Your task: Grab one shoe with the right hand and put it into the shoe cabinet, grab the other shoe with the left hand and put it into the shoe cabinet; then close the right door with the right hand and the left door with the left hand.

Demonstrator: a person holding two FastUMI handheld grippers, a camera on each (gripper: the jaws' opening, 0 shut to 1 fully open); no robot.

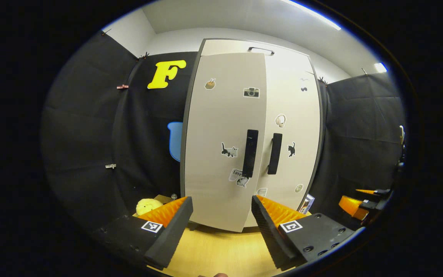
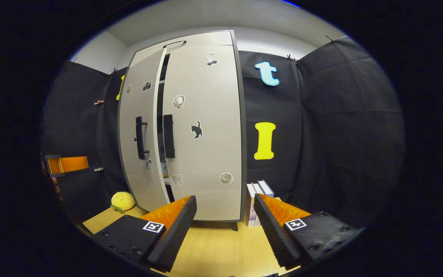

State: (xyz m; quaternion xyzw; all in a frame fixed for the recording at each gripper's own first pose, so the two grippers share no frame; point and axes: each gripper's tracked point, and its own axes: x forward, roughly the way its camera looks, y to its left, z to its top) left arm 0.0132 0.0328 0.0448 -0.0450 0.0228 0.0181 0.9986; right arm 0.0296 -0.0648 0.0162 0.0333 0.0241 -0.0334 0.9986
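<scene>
The pale shoe cabinet (image 1: 225,154) stands upright on the wooden table, with stickers and two black handles on its doors. In the right gripper view its right door (image 2: 206,127) lies flat and closed, while its left door (image 2: 139,115) stands slightly ajar, leaving a narrow dark gap between them. My left gripper (image 1: 221,204) is open in front of the left door (image 1: 221,127), holding nothing. My right gripper (image 2: 225,200) is open and empty, a little way back from the right door's lower edge. The right gripper (image 1: 363,200) also appears at the far right of the left gripper view.
A yellow plush toy (image 2: 122,201) lies on the table left of the cabinet. Several books (image 2: 258,190) stand against the cabinet's right side. The wooden tabletop (image 1: 221,250) stretches in front of the cabinet. Black cloth walls surround the booth.
</scene>
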